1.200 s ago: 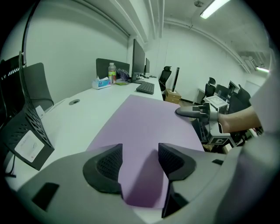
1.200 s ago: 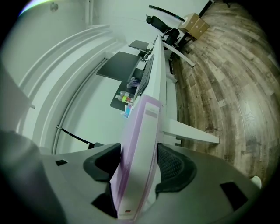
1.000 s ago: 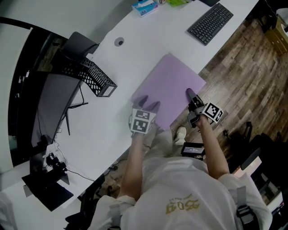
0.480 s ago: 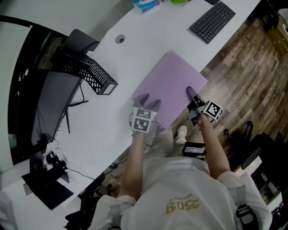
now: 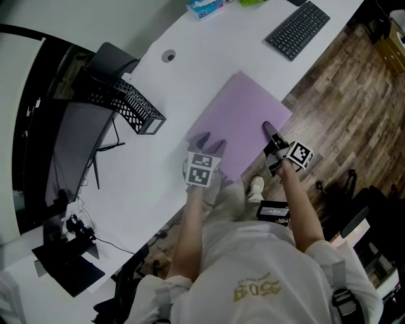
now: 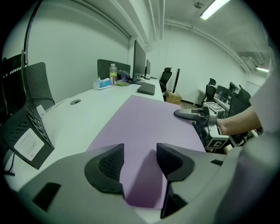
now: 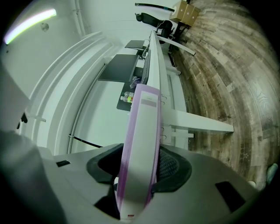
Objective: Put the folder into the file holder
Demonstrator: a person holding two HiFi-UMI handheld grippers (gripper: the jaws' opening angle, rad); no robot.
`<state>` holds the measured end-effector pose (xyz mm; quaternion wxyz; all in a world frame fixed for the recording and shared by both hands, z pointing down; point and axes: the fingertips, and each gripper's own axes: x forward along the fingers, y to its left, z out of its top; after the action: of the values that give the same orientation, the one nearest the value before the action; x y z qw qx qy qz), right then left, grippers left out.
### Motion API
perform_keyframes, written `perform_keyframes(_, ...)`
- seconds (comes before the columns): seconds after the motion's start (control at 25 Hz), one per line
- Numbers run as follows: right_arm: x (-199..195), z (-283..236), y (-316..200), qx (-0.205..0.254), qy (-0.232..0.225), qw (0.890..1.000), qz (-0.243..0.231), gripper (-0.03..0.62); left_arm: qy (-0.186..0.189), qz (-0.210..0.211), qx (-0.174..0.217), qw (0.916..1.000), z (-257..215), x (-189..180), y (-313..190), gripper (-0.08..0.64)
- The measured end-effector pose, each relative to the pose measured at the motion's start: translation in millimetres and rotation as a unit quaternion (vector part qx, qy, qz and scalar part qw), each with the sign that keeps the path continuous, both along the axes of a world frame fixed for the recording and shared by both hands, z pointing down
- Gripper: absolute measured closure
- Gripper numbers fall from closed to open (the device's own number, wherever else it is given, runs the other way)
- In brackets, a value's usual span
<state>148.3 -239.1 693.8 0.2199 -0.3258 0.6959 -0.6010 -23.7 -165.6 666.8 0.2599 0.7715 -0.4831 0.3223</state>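
- Head view: high above the folder (image 5: 237, 123), facing steeply down.
- Left gripper view: low, close, facing along the folder.
- Right gripper view: tight against the folder's edge.
- All three share the folder.

Cut-off edges and unreadable labels

In the head view the upper edge slices through the tissue box (image 5: 204, 7) and leaves only a sliver of a green thing (image 5: 252, 2), too little to identify. The left gripper view's left edge cuts the file holder (image 6: 26, 131). Print on its white tag (image 6: 29, 144) is too small to read, as is any on the folder (image 7: 141, 148) spine label (image 7: 148, 103).
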Motion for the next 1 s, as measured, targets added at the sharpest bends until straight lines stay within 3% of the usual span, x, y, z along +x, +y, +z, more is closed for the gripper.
perform_keyframes(0.56, 3, -4, 7, -0.018, -0.015, 0.999, 0.024, 0.396, 0.006, 0.002, 0.005, 1.0000, -3, -2, 1, 0.319)
perform_keyframes(0.76, 6, -10, 14, -0.021, -0.037, 0.998, 0.042, 0.405, 0.024, 0.002, -0.003, 0.9997, -5, -1, 4, 0.323)
perform_keyframes(1.0, 9, -20, 16, -0.007, -0.025, 0.998, 0.049, 0.411, 0.032, 0.004, -0.004, 0.9995, -9, -2, 5, 0.324)
